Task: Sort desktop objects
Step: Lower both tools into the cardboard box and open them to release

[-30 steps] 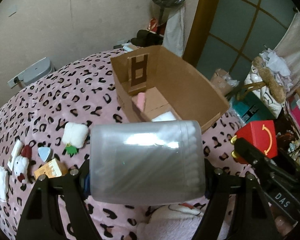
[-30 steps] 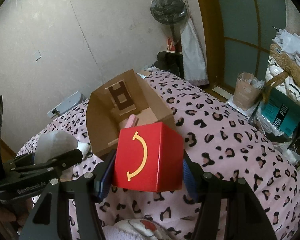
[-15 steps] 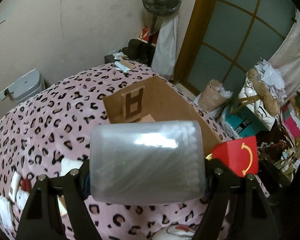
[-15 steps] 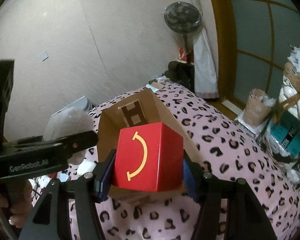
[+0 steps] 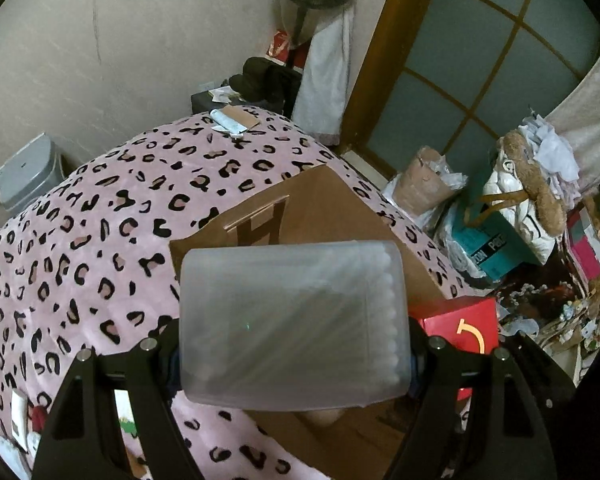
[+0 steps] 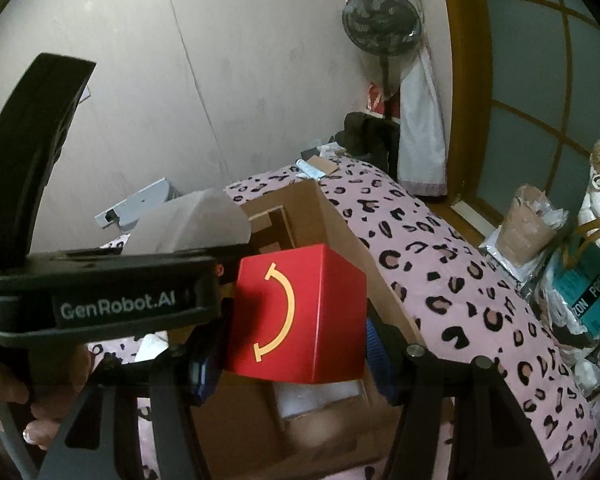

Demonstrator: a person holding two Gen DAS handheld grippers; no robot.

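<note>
With the left tool point(image 5: 294, 354) clamping the frosted plastic cotton-swab box point(image 5: 292, 324) and the right tool point(image 6: 294, 354) gripping the red cardboard cube point(image 6: 300, 316) above the open brown cardboard box point(image 6: 340, 248), lower both well inside before letting go.

One cardboard box point(image 5: 332, 216), one translucent cotton-swab case point(image 5: 292, 320), one red smile-printed carton point(image 6: 300, 312), one standing fan point(image 6: 380, 20).

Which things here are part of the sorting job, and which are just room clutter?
Job:
- translucent plastic case, clamped in the left gripper
- red box, clamped in the right gripper
- cardboard box beneath both

Lying about:
- standing fan
- grey bin
- teal box
- paper bag
</note>
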